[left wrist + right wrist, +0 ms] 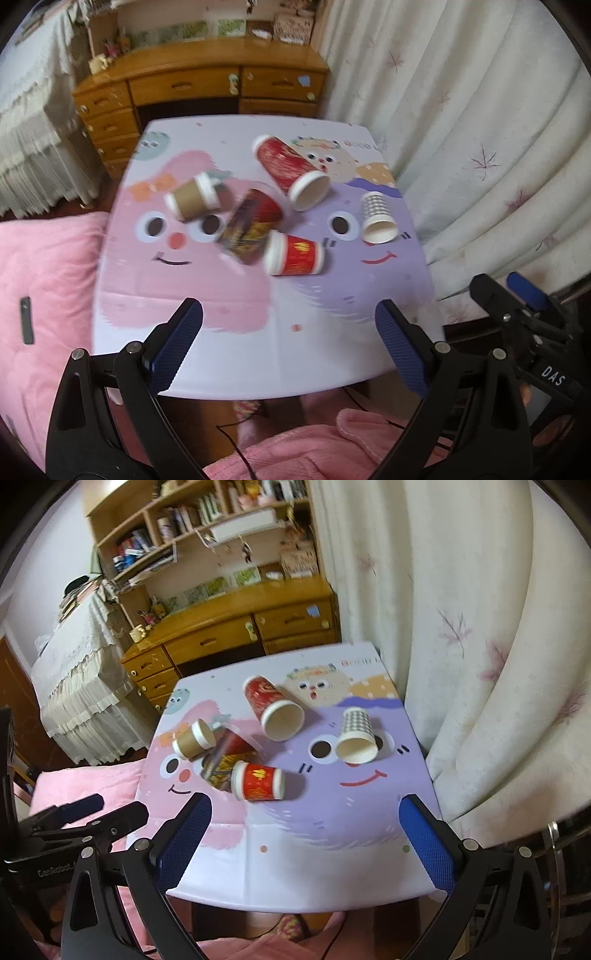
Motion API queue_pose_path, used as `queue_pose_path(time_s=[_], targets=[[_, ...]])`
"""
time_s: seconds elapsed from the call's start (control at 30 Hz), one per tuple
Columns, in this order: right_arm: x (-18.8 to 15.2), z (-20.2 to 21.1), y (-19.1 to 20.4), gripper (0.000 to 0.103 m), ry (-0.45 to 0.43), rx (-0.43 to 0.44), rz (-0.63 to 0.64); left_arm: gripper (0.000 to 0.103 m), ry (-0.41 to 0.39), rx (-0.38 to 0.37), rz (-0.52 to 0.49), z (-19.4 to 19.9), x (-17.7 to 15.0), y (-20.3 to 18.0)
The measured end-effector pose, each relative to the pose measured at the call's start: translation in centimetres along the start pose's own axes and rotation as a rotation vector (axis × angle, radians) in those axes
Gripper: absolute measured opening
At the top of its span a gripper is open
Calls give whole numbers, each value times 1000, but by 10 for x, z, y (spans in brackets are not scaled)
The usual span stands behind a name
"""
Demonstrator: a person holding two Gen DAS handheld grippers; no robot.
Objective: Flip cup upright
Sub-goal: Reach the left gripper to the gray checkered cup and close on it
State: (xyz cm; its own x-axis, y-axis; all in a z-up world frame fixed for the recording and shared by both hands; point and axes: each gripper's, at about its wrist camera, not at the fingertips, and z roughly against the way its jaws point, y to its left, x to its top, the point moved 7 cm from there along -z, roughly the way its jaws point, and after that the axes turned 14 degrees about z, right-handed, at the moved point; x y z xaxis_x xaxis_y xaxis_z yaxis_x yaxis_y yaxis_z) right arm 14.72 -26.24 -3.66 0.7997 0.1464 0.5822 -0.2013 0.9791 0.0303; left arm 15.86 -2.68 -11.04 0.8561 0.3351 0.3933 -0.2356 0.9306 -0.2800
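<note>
Several paper cups lie on their sides on the small cartoon-print table (258,354) (295,864). A tall red cup (291,171) (273,710) lies at the back. A checked white cup (377,218) (356,734) lies at the right. A small red cup (295,254) (258,781) lies at the front. A dark red cup (251,225) (225,760) and a brown cup (192,199) (194,740) lie at the left. My left gripper (288,347) and my right gripper (303,849) are open and empty, above the table's near edge.
A wooden desk with drawers (207,88) (236,635) stands behind the table. A white curtain (480,129) (480,646) hangs at the right. A pink bed cover (44,295) lies at the left. The other gripper shows at the side of each view (524,317) (74,823).
</note>
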Motion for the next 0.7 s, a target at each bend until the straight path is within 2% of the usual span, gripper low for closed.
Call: queue_pose_path(time_s=[0.1,0.3,0.47,0.7], targets=[[2,-28,-44,103,80,7,-20,93,41,3,22,-25,9,-28],[5,-94,-125,103,213,83,-9,94,139,-9,81,-87,42,-95],[0,-144,-150,103,285,138,44,94,249,25,123,-166,70,-147],[-5,-195,-159,103,344,182,123,93,436,99,177,-263,75,-173]])
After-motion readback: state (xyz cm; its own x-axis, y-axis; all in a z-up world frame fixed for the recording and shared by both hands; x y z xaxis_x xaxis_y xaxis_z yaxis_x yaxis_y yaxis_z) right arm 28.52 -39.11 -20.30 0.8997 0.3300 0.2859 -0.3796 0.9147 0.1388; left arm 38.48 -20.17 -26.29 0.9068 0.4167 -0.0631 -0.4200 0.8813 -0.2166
